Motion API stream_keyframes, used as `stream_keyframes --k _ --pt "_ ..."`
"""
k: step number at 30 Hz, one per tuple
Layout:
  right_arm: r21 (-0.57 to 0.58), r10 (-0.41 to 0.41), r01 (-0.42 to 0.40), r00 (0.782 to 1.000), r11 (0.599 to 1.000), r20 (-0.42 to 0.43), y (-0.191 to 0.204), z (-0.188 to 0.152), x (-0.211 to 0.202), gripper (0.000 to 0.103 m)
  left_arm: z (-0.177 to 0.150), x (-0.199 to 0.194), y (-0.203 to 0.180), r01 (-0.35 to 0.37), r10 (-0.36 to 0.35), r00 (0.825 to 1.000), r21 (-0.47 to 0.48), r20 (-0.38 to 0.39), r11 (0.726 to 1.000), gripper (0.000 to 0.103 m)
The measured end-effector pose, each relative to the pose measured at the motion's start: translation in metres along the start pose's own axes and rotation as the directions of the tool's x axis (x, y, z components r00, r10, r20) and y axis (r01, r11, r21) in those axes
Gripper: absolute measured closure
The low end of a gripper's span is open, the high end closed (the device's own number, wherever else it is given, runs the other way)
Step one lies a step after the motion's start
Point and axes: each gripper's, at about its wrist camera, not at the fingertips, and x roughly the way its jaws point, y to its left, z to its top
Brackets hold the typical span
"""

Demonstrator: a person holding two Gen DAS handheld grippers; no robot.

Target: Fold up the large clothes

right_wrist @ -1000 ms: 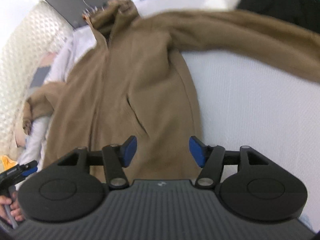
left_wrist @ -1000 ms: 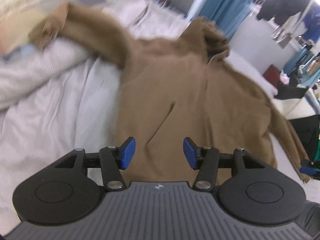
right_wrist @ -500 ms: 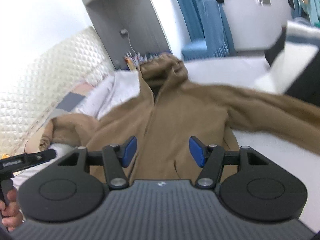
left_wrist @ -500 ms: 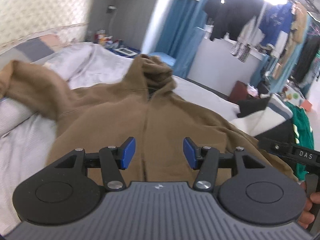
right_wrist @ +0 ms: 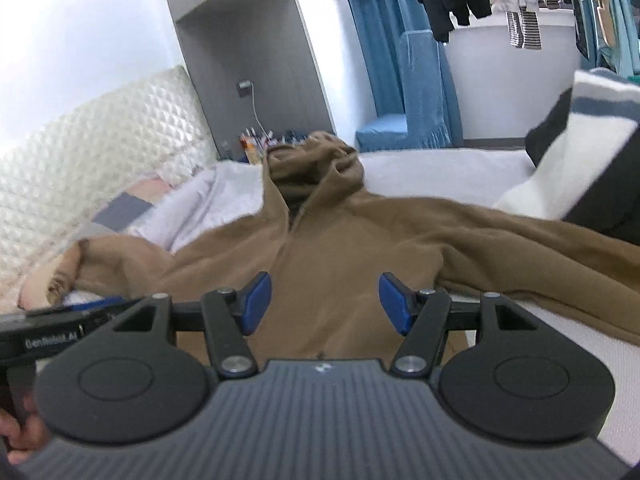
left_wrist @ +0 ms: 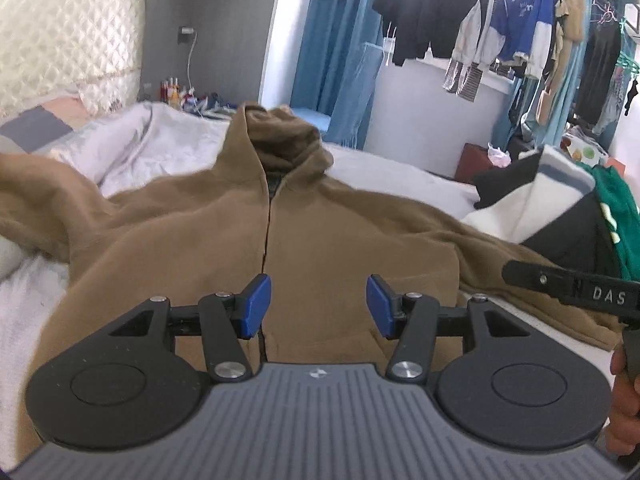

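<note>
Nearest the left wrist camera, the left gripper (left_wrist: pixel 318 306) has its blue pads apart with nothing between them, poised above the lower front of the brown hoodie (left_wrist: pixel 320 240). The right gripper (right_wrist: pixel 325 304) likewise stands with its jaws apart and empty, above the same lower hem area. Just ahead of both grippers the hoodie lies front-up on the bed (left_wrist: pixel 384 168), its zip line running away from the left gripper's left pad toward the hood (left_wrist: pixel 280 136) (which sits bunched at the far end). One sleeve (right_wrist: pixel 540 256) stretches off to the right of the right gripper; the other sleeve (left_wrist: pixel 36 200) trails off left of the left gripper over rumpled bedding. To the right of the left gripper, a hand (left_wrist: pixel 624 392) holds the other tool's handle. Farther right lies a pile of folded clothes (left_wrist: pixel 560 196). Beyond the bed hang blue curtains (left_wrist: pixel 332 72) and clothes on a rail (left_wrist: pixel 500 28).
</note>
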Motion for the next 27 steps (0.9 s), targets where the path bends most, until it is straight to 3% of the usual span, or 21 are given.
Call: stream_keyframes --k 3,8,11,14,19,23,27 --pt "0.041 -0.005 0.007 0.999 0.999 -0.037 -0.011 -0.01 0.009 0.041 -0.014 0.018 0.006 -0.014 0.014 1.0 0.017 0.002 1.0 0.044" --pt "0.164 -0.014 0.027 0.997 0.986 -0.08 -0.032 -0.009 0.026 0.041 -0.03 0.043 0.025 -0.004 0.003 1.0 -0.055 -0.016 0.999 0.044" --pt "0.172 -0.044 0.054 0.997 0.984 -0.06 -0.044 0.0 0.027 0.041 -0.036 0.048 0.028 -0.036 0.036 0.999 -0.021 -0.02 0.999 0.044" --pt "0.207 -0.12 0.124 0.992 0.971 -0.029 -0.068 0.01 0.017 0.041 -0.042 0.043 0.03 -0.015 0.014 1.0 -0.043 -0.02 0.999 0.044" --pt "0.332 -0.228 0.226 0.973 0.916 -0.032 -0.117 0.007 -0.013 0.04 -0.054 0.032 0.023 -0.001 0.001 1.0 -0.025 -0.015 1.0 0.044" --pt "0.469 -0.247 0.23 0.969 0.853 -0.026 -0.162 0.004 -0.039 0.038 -0.061 0.025 0.016 -0.002 0.002 1.0 -0.011 -0.01 1.0 0.044" --pt "0.516 -0.337 0.3 0.941 0.802 -0.024 -0.197 -0.003 -0.059 0.038 -0.063 0.02 0.012 -0.005 0.005 1.0 -0.016 -0.007 1.0 0.043"
